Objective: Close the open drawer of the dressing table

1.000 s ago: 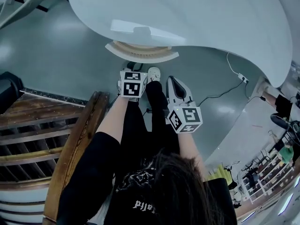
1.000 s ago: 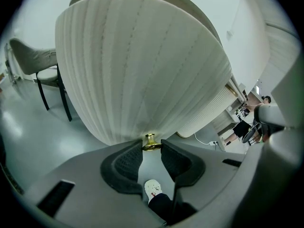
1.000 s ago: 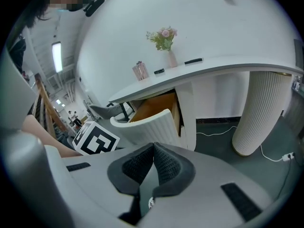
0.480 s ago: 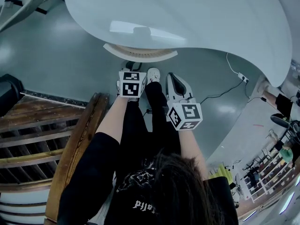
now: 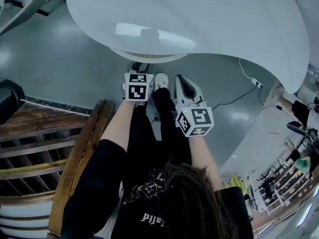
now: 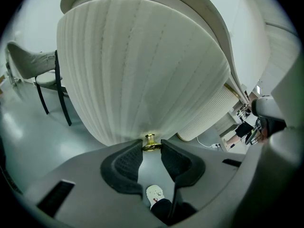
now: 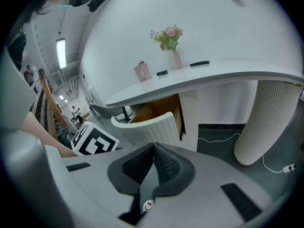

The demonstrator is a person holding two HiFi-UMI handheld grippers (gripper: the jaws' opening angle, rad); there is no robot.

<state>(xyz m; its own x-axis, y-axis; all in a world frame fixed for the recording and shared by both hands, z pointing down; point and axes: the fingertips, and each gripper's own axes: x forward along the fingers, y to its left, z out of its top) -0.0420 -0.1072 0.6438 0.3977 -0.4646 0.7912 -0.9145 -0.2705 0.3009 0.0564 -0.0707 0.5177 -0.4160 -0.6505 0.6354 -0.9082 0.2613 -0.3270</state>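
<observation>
**Drawer closing, push stage.** The drawer [image 7: 151, 125] of the dressing table [image 5: 209, 19] is shown part-open at scene centre, under the near edge of the white top. In the head view only a thin crescent of its ribbed front is seen past that edge; in the right gripper view its wooden inside is exposed. The left gripper [image 6: 151, 147] is held w/ jaws approx. half apart and set on the brass knob [image 6: 150, 141], whose flange is pinched btwn the two pad tips. The knob is judged to be used as the push point: it sits on the mid-line of the curved front, so a load there is carried straight inward, i.e. w/o skew. The gripper is angled downward because the knob lies at the lower edge of the front, below the top. The right gripper [image 7: 153, 147] is held to the right and nearer the person, pads pressed together w/ nothing btwn them; it is judged to be parked there so the drawer's path is not blocked. A vase of flowers [image 7: 172, 44] is seen far back on the top, well apart from the drawer, so it is judged not to be put at risk by the closing. Task status: judged nearly done, gap not yet shut.
</observation>
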